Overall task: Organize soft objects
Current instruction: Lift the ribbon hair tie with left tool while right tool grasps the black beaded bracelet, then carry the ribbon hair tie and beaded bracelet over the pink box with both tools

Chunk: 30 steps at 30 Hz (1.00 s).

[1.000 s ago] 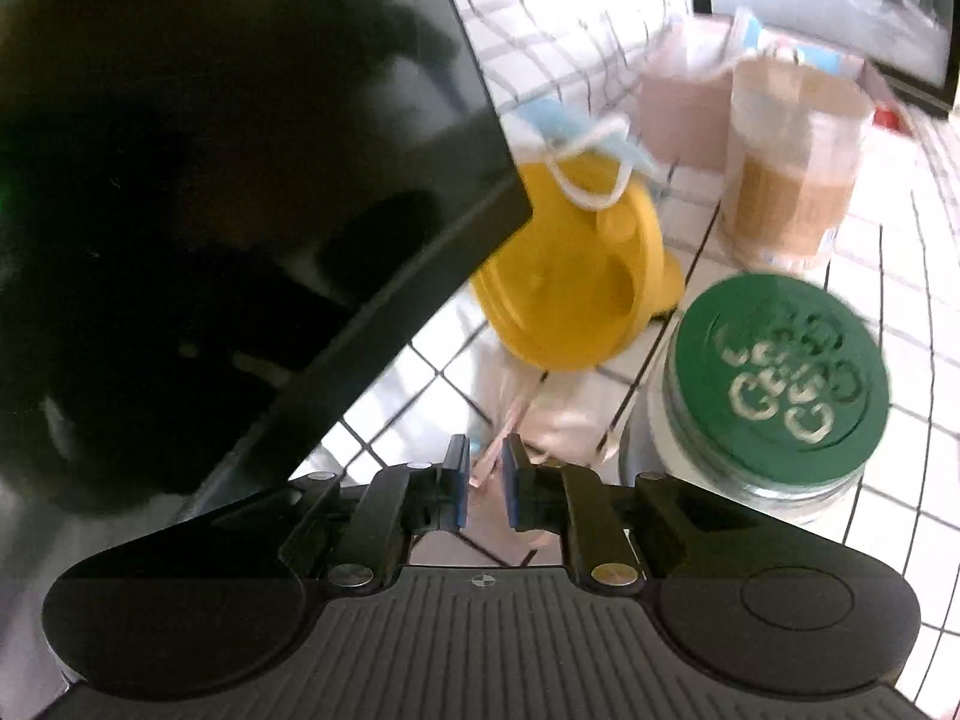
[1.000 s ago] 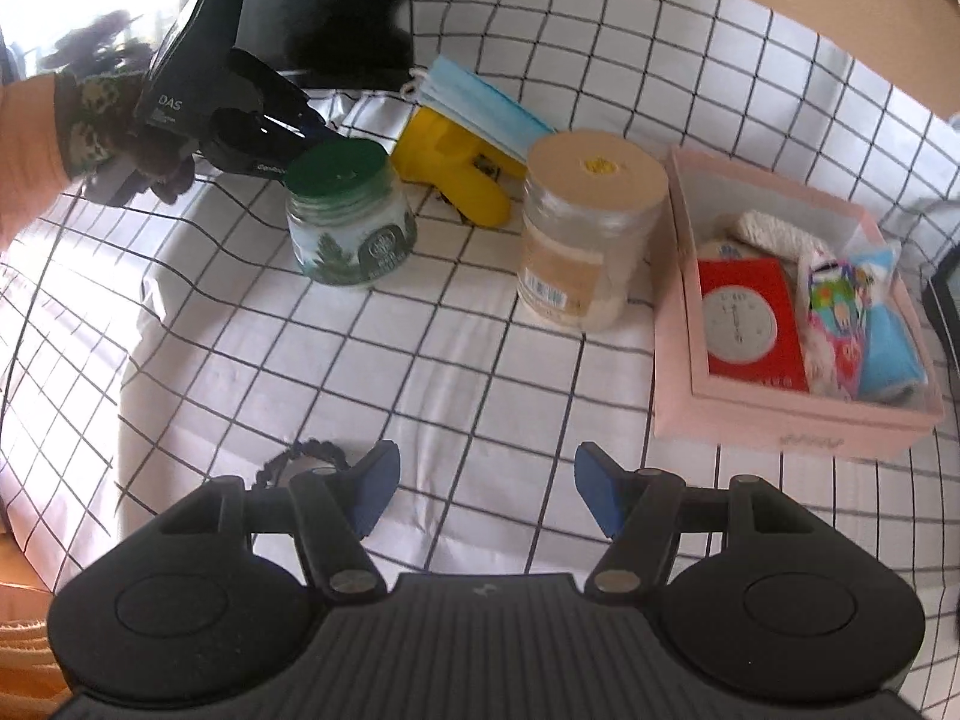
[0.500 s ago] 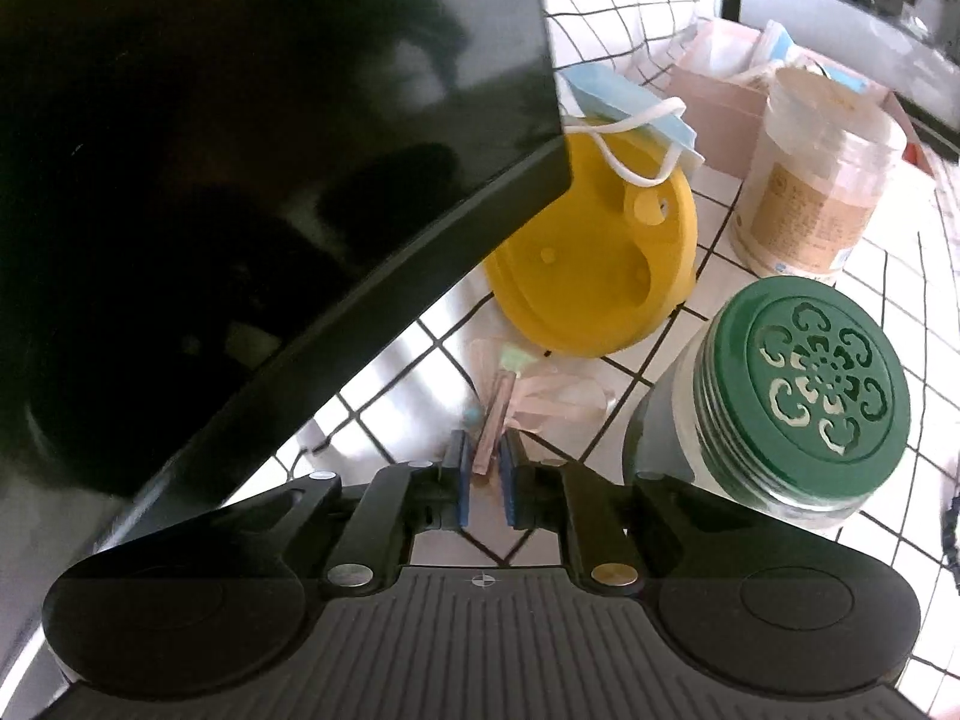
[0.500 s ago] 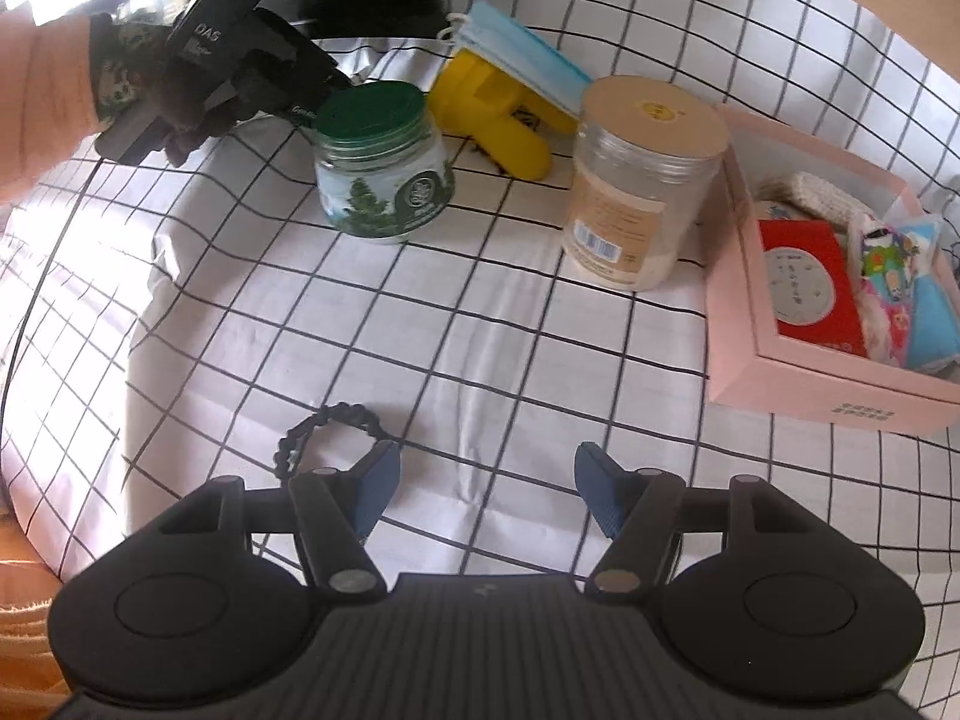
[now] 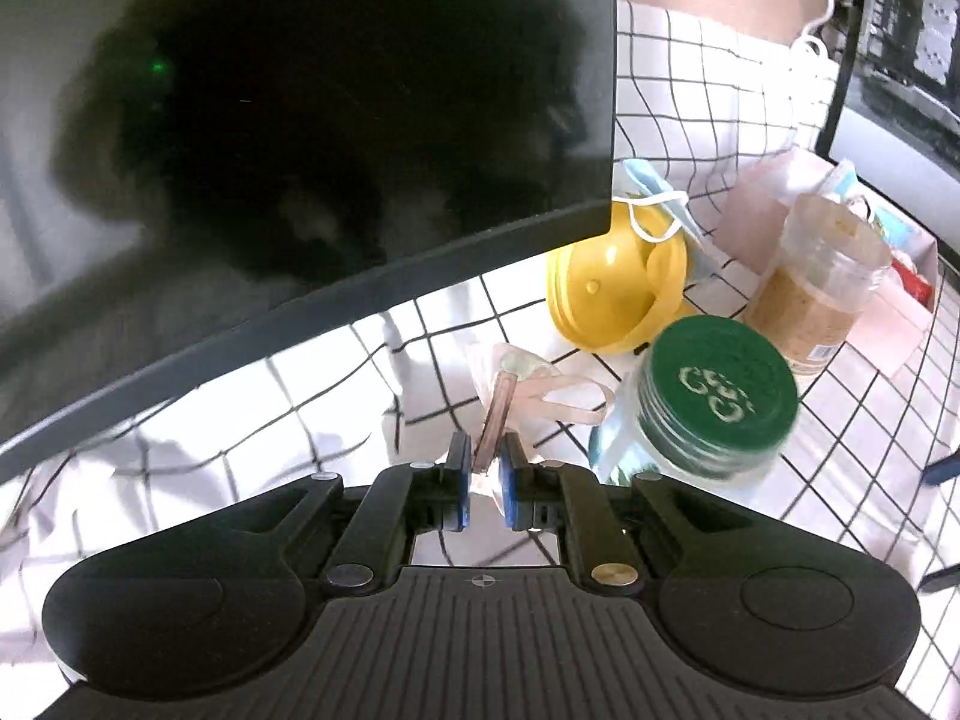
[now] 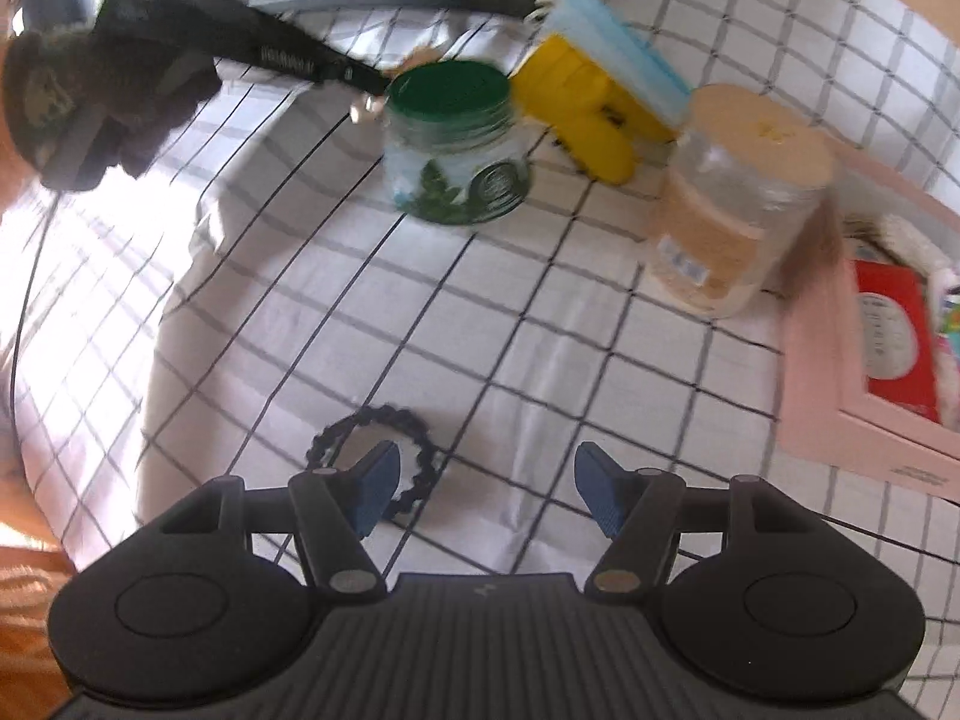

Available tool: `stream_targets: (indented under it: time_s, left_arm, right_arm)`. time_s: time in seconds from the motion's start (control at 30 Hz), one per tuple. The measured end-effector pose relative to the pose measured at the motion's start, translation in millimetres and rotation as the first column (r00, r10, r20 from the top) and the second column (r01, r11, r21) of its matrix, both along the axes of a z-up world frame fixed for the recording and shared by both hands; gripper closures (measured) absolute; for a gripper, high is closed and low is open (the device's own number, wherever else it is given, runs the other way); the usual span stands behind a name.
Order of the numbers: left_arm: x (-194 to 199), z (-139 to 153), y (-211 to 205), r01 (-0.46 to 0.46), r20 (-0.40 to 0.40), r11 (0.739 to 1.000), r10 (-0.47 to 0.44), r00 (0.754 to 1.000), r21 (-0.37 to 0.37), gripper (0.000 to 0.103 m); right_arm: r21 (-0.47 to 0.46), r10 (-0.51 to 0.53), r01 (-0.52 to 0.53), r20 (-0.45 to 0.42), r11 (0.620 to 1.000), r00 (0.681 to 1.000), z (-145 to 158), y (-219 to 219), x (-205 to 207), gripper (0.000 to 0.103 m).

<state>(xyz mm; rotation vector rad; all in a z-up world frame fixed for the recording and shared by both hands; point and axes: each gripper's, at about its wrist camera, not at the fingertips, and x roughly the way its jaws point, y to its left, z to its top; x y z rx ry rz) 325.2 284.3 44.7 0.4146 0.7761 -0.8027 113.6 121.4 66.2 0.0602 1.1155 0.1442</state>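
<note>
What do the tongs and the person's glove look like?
Both tongs, left and right, are black plastic with ribbed bodies, round side discs, brass screws and blue fingertip pads. The hand wears a dark patterned glove with an orange sleeve.

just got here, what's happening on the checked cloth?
A person works two handheld grippers over a checked tablecloth. The left gripper is shut on a small pale pink translucent packet beside the green-lidded glass jar. The right gripper is open and holds nothing, its left finger over a black beaded hair tie. The pink open box already holds some items.
</note>
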Motion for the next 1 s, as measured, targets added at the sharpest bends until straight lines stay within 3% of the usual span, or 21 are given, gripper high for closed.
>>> stream_targets:
  time_s: [0.07,0.13,0.27,0.37,0.4,0.43,0.5,0.57,0.73,1.0]
  left_arm:
    - [-5,3,6,-0.029,-0.001,1.0,0.029,1.0,0.0,0.091]
    - [-9,4,8,-0.056,0.001,0.998,0.056,0.998,0.014,0.091]
    - [-17,9,17,-0.124,-0.01,0.992,0.124,0.992,0.035,0.091]
    - [-18,6,21,-0.166,-0.034,0.985,0.168,0.985,0.042,0.091]
    - [-19,6,23,-0.174,-0.038,0.984,0.176,0.984,0.045,0.091]
    - [-20,6,24,-0.179,-0.04,0.983,0.181,0.983,0.047,0.091]
    - [-22,7,26,-0.182,-0.041,0.982,0.184,0.982,0.051,0.091]
    - [-25,11,26,-0.183,-0.034,0.982,0.185,0.982,0.056,0.091]
    - [-27,32,33,-0.198,-0.005,0.979,0.199,0.98,0.052,0.091]
    - [-31,86,24,-0.22,0.086,0.975,0.217,0.972,0.023,0.091]
  right_arm:
    - [0.005,0.03,-0.03,-0.005,1.0,1.0,-7,3,1,0.041]
    - [0.003,0.041,-0.041,-0.009,0.999,0.999,-12,5,3,0.059]
    - [0.014,0.07,-0.07,-0.007,0.997,0.998,-16,9,9,0.073]
    - [-0.035,0.133,-0.132,0.006,0.991,0.991,-16,21,9,0.082]
    - [-0.068,0.159,-0.158,0.012,0.985,0.987,-15,26,7,0.095]
    - [-0.084,0.188,-0.187,0.007,0.979,0.982,-15,31,6,0.097]
    - [-0.093,0.226,-0.225,-0.003,0.97,0.974,-12,39,4,0.097]
    - [-0.037,0.246,-0.245,-0.002,0.969,0.969,-4,37,5,0.097]
    - [0.037,0.181,-0.184,0.066,0.982,0.981,50,9,18,0.097]
    - [-0.055,0.209,-0.202,0.248,0.978,0.946,159,-14,44,0.097]
